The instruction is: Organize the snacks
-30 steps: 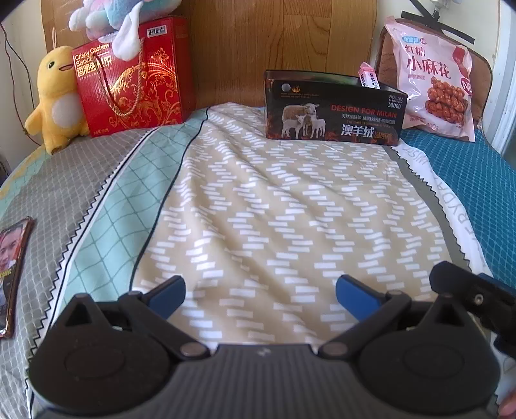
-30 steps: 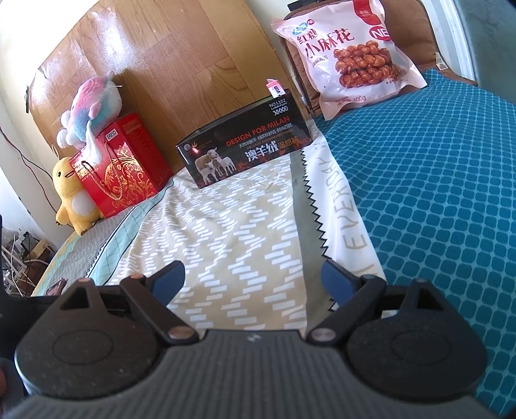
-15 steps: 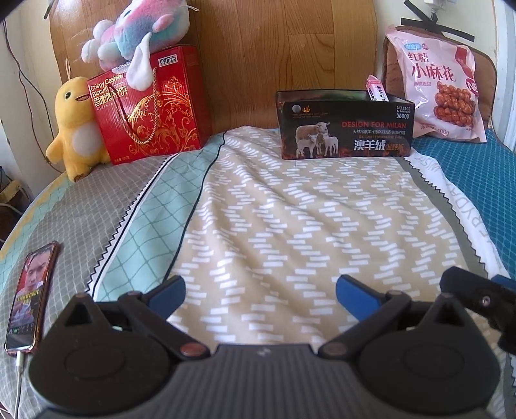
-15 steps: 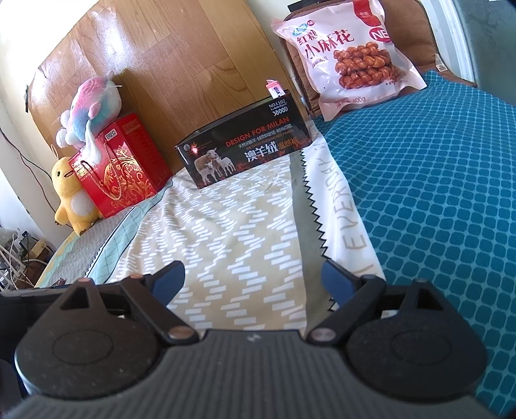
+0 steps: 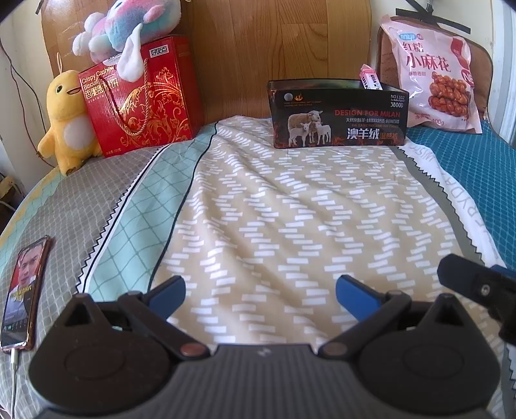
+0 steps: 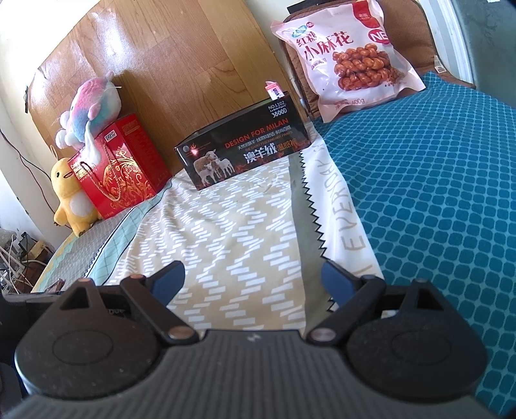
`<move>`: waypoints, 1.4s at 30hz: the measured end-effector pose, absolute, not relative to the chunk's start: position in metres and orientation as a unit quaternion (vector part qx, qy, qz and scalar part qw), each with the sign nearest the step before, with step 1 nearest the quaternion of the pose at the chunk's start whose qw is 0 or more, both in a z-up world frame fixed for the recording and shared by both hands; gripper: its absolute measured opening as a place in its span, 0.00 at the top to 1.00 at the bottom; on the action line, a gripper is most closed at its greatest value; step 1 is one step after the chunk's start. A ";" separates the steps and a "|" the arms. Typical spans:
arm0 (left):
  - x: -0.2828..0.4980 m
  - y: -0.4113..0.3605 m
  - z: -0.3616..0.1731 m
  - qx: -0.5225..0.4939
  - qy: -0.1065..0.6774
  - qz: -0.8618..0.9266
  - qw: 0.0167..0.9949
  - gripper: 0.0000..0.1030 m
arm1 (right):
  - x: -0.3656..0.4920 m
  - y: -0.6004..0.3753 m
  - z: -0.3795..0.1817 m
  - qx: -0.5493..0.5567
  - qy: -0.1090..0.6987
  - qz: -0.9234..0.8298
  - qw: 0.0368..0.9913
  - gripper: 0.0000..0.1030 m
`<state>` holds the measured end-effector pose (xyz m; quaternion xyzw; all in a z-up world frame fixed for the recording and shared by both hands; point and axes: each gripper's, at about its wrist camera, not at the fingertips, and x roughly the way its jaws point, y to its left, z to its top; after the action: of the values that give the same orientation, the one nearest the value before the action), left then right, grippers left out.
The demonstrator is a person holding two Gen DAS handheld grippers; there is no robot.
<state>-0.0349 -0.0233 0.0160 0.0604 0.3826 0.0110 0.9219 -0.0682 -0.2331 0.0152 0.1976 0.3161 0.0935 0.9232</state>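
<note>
Both hand-held tools sit low over the bed with nothing held: left gripper (image 5: pixel 260 291) spread wide, right gripper (image 6: pixel 253 278) also spread, side by side. Snacks all well ahead at the headboard: soft pink plastic bag of twisted fried dough (image 6: pixel 346 53) far ahead-right leaning on a brown cushion (image 6: pixel 408 30), small pink sachet (image 6: pixel 274 91) poking out of the open black cardboard box with sheep print (image 6: pixel 245 153) straight ahead, red cardboard biscuit gift box with rope handle (image 5: pixel 140 96) ahead-left. Likely risks: the puffy bag could slip or crush in a narrow pinch, the light box may tip on the soft quilt, and the pastel plush toy (image 5: pixel 124 27) resting on the red box would tumble if that box is moved.
</note>
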 end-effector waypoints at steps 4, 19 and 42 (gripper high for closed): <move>-0.034 -0.022 0.015 0.056 0.390 0.008 0.919 0.00 | -0.069 -0.233 0.016 0.197 0.316 0.092 0.923 0.09; -0.031 -0.023 0.012 0.047 0.411 -0.005 0.911 0.00 | -0.068 -0.233 0.016 0.198 0.315 0.090 0.924 0.09; -0.030 -0.020 0.010 0.041 0.423 -0.003 0.905 0.00 | -0.068 -0.233 0.015 0.198 0.315 0.090 0.924 0.09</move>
<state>-0.0295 -0.0203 0.0101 0.0406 0.4229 -0.0026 0.9053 -0.0680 -0.2331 0.0152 0.1975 0.3154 0.0896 0.9238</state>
